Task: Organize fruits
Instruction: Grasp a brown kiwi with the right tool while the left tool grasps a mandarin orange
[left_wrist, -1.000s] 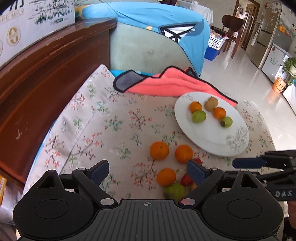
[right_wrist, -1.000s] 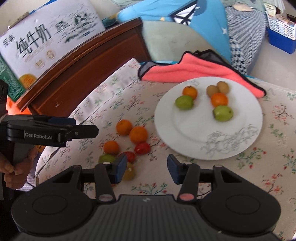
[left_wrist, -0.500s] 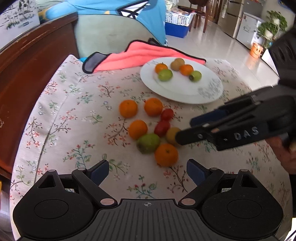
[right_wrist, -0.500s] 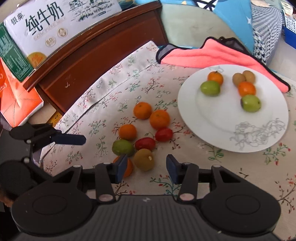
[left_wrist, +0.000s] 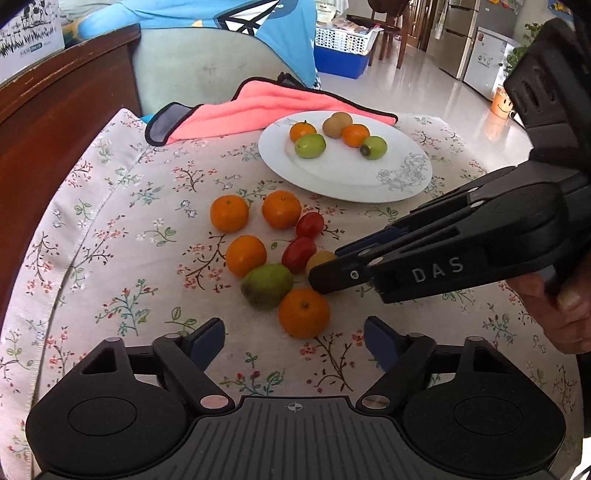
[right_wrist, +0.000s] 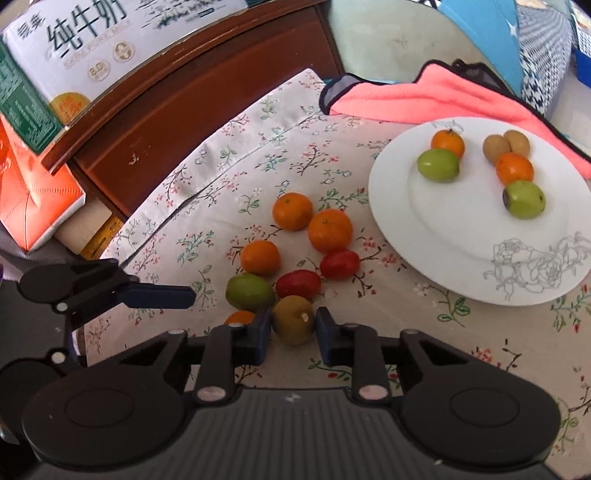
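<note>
A white plate (left_wrist: 354, 177) (right_wrist: 461, 258) holds oranges, green fruits and brown kiwis. Loose fruit lies on the floral cloth: several oranges, two red tomatoes (right_wrist: 338, 263), a green fruit (right_wrist: 249, 291) and a brown kiwi (right_wrist: 293, 319). My right gripper (right_wrist: 290, 330) has its jaws around the brown kiwi, with the pads close beside it and a small gap visible; it also shows from the side in the left wrist view (left_wrist: 325, 269). My left gripper (left_wrist: 295, 341) is open and empty, just behind the nearest orange (left_wrist: 303, 312); one of its fingers (right_wrist: 159, 296) shows in the right wrist view.
A pink towel (left_wrist: 266, 107) lies behind the plate. A dark wooden headboard (right_wrist: 207, 85) with a milk carton box (right_wrist: 85, 40) runs along the left. An orange box (right_wrist: 33, 192) stands beside it. A blue basket (left_wrist: 343, 61) sits on the floor beyond.
My right gripper has moved down and forward onto the fruit pile and its jaws have narrowed around the brown kiwi. My left gripper has pulled back, then held steady.
</note>
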